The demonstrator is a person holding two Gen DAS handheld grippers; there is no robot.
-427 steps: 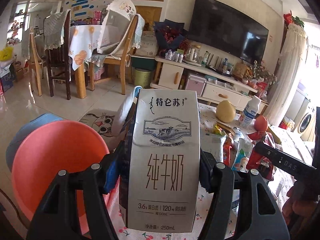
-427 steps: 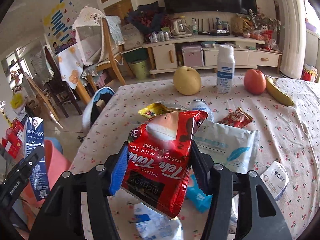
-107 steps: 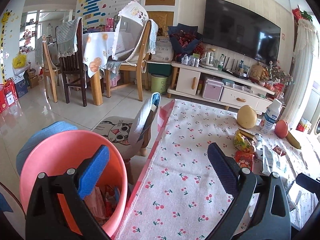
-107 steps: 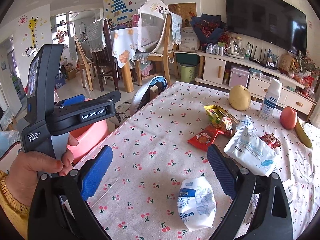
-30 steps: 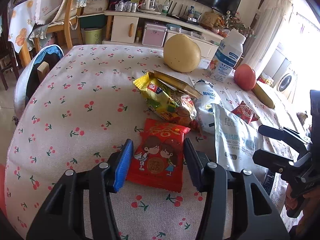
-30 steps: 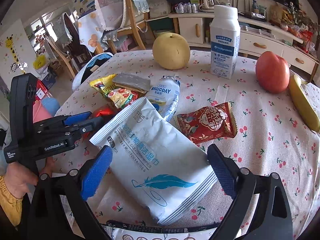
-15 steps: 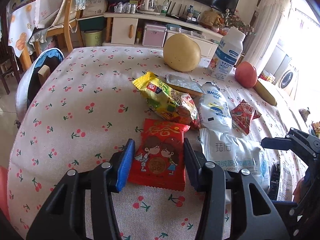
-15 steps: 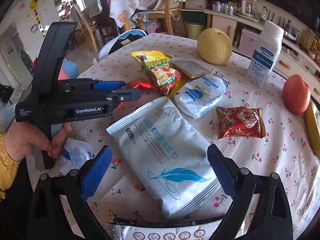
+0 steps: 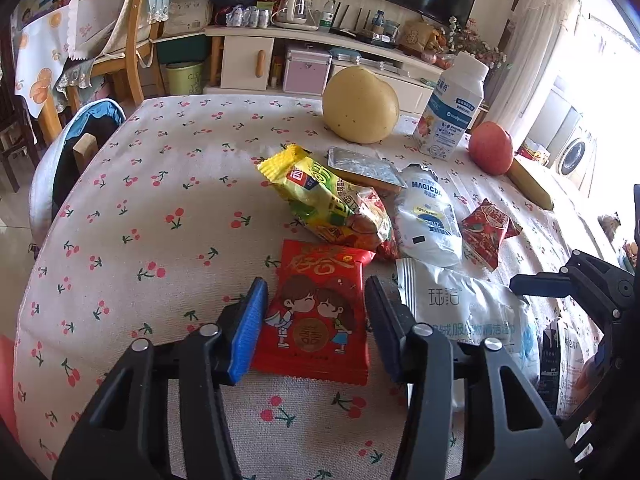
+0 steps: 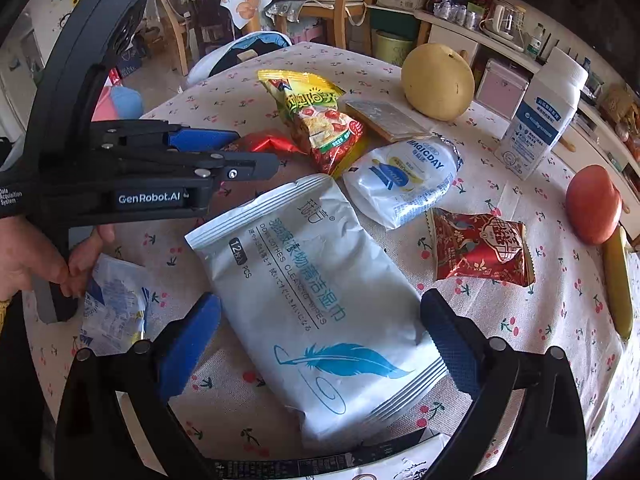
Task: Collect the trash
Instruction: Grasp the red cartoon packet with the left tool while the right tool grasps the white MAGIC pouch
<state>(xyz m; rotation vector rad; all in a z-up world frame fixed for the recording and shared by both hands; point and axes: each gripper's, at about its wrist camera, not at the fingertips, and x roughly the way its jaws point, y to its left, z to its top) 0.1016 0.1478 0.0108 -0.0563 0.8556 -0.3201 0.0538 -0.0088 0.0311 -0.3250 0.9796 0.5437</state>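
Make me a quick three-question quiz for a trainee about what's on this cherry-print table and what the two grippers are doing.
1. True or false: the left gripper has the red cartoon-couple packet between its fingers.
2. Which item lies between the right gripper's wide-open fingers? A) the white wet-wipes pack B) the apple C) the milk bottle
3. Fill in: the yellow snack bag lies beside the white ______ pouch.

Key: 1 true, its jaws are closing. 2 A, not gripped, its jaws are opening. 3 MAGICDAY.
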